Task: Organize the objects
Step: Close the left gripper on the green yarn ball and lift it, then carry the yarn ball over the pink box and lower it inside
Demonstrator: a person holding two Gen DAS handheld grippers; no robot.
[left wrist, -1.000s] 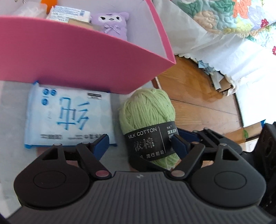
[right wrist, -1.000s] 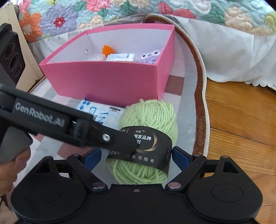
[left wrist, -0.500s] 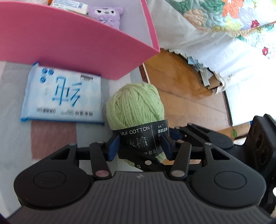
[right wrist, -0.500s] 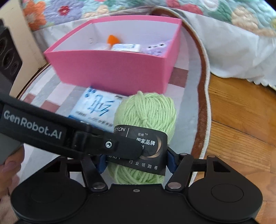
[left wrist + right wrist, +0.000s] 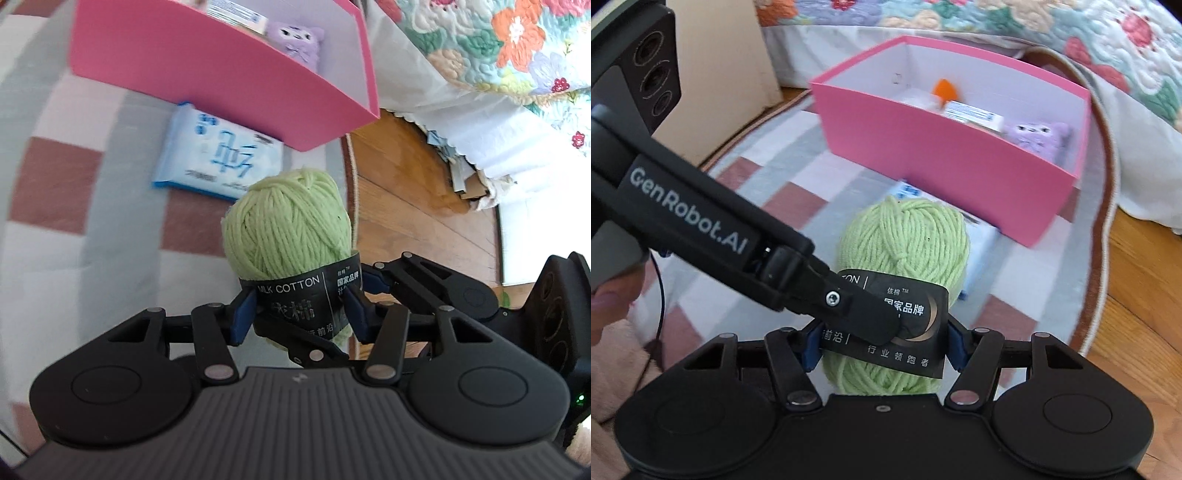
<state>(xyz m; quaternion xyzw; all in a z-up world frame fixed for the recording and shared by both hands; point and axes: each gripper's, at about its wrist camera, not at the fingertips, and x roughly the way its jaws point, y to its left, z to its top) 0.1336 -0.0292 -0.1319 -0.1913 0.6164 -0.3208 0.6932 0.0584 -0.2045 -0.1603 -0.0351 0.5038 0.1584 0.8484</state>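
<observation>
A light green yarn ball point(image 5: 286, 229) with a black "MILK COTTON" band is held in the air above the rug. My left gripper point(image 5: 299, 314) is shut on its banded end. My right gripper point(image 5: 881, 345) is shut on the same ball point(image 5: 903, 240) from the other side. The pink box point(image 5: 207, 70) stands beyond, open-topped, and also shows in the right wrist view point(image 5: 945, 155). A blue tissue pack point(image 5: 218, 162) lies flat on the rug in front of the box, partly hidden by the ball in the right wrist view.
Inside the box are a purple plush point(image 5: 1038, 134), a white packet point(image 5: 973, 116) and an orange item point(image 5: 943, 88). A checked rug point(image 5: 74, 177) covers the floor, wooden floor point(image 5: 406, 199) to the right. A bed with a floral quilt point(image 5: 498, 55) stands behind.
Both grippers closed on the yarn ball and lifted it off the rug. The box and tissue pack now sit farther below and away.
</observation>
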